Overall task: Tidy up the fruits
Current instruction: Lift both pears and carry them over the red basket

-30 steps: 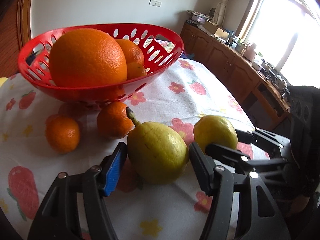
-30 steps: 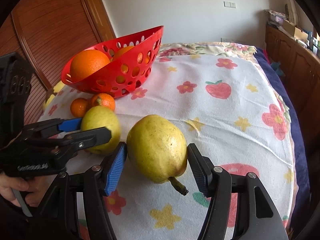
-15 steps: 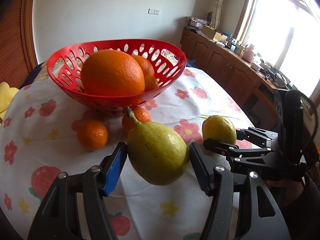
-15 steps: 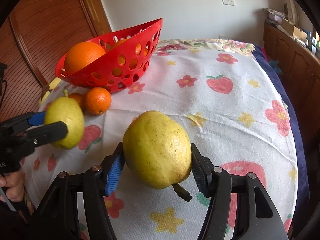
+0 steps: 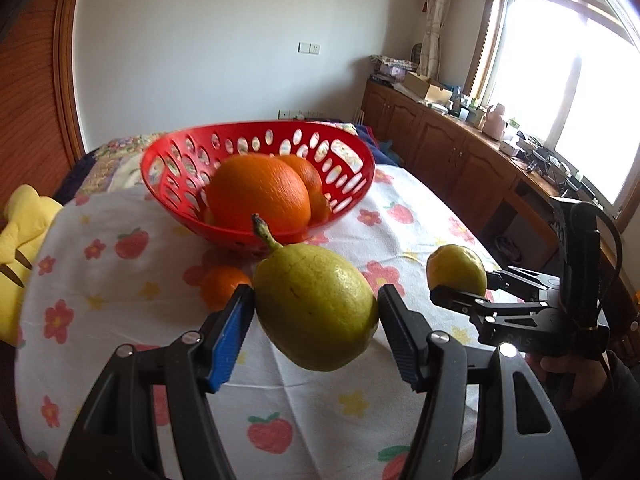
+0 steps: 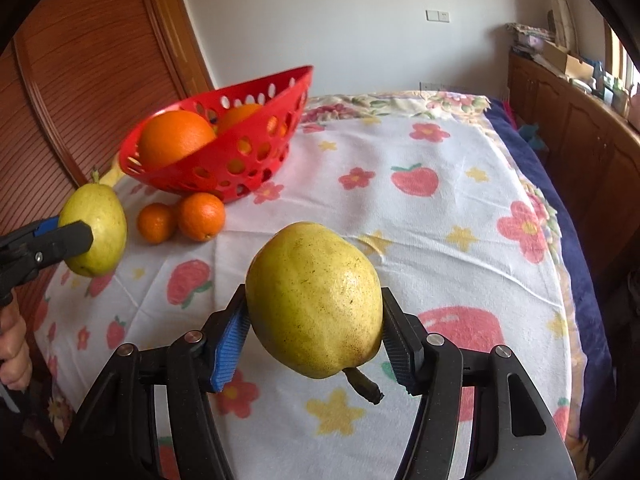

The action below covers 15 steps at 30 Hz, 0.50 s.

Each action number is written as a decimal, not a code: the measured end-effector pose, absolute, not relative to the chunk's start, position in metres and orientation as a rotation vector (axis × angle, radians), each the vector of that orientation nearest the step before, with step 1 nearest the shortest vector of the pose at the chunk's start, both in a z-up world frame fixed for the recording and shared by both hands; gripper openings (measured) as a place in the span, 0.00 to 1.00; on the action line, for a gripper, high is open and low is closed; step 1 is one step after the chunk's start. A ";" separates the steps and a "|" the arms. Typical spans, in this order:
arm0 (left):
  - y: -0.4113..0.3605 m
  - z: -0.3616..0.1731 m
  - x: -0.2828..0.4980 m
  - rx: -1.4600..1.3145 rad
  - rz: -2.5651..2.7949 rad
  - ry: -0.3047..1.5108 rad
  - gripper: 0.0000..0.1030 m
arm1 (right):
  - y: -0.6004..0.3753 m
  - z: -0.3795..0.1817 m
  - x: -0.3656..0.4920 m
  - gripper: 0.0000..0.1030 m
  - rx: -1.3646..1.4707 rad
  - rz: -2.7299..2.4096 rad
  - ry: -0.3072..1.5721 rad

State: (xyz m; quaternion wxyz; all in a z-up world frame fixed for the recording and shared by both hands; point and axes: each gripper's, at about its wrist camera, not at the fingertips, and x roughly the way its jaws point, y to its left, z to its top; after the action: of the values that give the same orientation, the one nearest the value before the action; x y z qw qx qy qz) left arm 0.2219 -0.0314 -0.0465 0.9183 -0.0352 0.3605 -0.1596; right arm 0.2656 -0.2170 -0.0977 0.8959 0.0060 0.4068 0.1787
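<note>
Left wrist view: my left gripper [image 5: 316,312] pinches a green pear [image 5: 314,306], stem up, held in front of the red basket [image 5: 176,160]. My right gripper [image 6: 314,330] clamps a yellow pear [image 6: 314,300] clear of the tablecloth [image 6: 440,248], well apart from that basket.

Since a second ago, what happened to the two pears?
Both pears were lifted off the tablecloth: the left gripper holds one pear, the right gripper the other pear. The red basket and two small oranges stayed put.
</note>
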 end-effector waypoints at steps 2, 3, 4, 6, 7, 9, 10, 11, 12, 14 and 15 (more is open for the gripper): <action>-0.029 -0.042 0.221 -0.068 -0.323 0.729 0.61 | -0.213 -0.091 0.262 0.61 0.010 0.380 0.829; -0.026 -0.038 0.221 -0.065 -0.320 0.719 0.61 | -0.212 -0.088 0.261 0.61 0.009 0.385 0.821; -0.024 -0.035 0.220 -0.065 -0.318 0.712 0.61 | -0.209 -0.083 0.260 0.61 0.007 0.392 0.812; -0.020 -0.028 0.220 -0.066 -0.318 0.698 0.61 | -0.205 -0.076 0.259 0.61 0.004 0.404 0.798; -0.019 -0.025 0.221 -0.065 -0.317 0.691 0.61 | -0.203 -0.072 0.258 0.61 0.001 0.409 0.791; -0.016 -0.019 0.223 -0.058 -0.311 0.675 0.61 | -0.198 -0.064 0.258 0.61 -0.007 0.420 0.775; -0.014 -0.016 0.224 -0.055 -0.309 0.669 0.61 | -0.197 -0.061 0.258 0.61 -0.010 0.425 0.769; -0.011 -0.014 0.225 -0.054 -0.308 0.662 0.61 | -0.195 -0.057 0.259 0.61 -0.012 0.430 0.762; -0.010 -0.010 0.227 -0.051 -0.306 0.655 0.61 | -0.192 -0.054 0.260 0.61 -0.014 0.436 0.755; -0.007 -0.006 0.230 -0.047 -0.303 0.644 0.61 | -0.190 -0.048 0.264 0.61 -0.021 0.444 0.744; -0.005 -0.003 0.233 -0.046 -0.301 0.638 0.61 | -0.187 -0.044 0.267 0.61 -0.028 0.447 0.736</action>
State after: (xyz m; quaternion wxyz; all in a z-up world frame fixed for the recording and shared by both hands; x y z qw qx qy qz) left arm 0.2333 -0.0051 -0.0032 0.9382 -0.0224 0.3125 -0.1472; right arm 0.2667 -0.1874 -0.0445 0.9087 -0.0135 0.3567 0.2166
